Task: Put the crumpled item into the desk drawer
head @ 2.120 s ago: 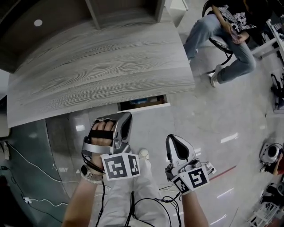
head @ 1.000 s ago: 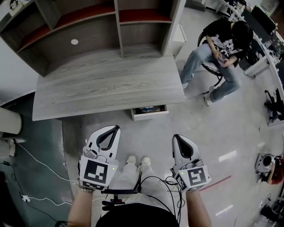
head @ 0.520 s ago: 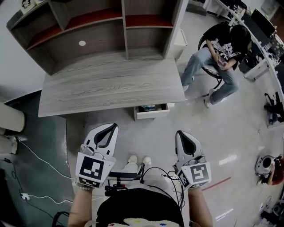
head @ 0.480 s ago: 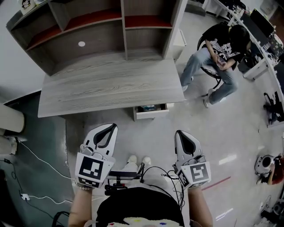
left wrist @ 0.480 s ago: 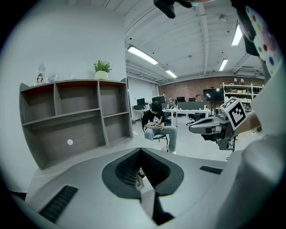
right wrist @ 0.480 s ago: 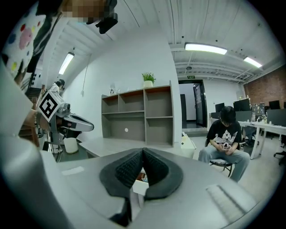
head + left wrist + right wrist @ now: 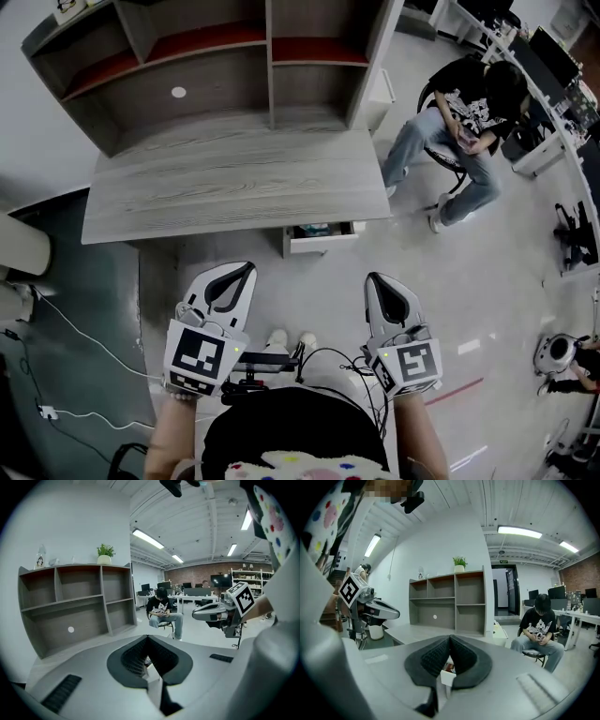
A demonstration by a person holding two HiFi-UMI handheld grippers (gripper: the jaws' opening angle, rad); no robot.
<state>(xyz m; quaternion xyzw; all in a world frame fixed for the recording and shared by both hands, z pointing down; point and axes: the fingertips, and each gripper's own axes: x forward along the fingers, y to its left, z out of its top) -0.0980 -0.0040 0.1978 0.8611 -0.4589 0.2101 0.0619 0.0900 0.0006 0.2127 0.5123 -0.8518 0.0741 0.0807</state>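
Note:
The grey wood desk (image 7: 234, 183) has a small white drawer (image 7: 323, 238) pulled open under its front right edge, with something bluish inside that is too small to identify. No crumpled item shows outside it. My left gripper (image 7: 246, 268) and right gripper (image 7: 375, 278) hang side by side over the floor, well short of the desk. Both are shut and hold nothing. In the left gripper view the left gripper's (image 7: 147, 637) tips meet. The right gripper's (image 7: 451, 638) tips also meet in the right gripper view, with the drawer (image 7: 447, 673) visible below them.
An open shelf unit (image 7: 225, 56) stands on the back of the desk. A person sits on a chair (image 7: 464, 122) at the right. A white bin (image 7: 19, 253) and floor cables (image 7: 84, 347) lie at the left. My feet (image 7: 291, 339) are between the grippers.
The desk has drawn away and the shelf unit has come into view. Both grippers have lifted a little and stay shut; the left one has turned flat beside the right. The drawer stays open.

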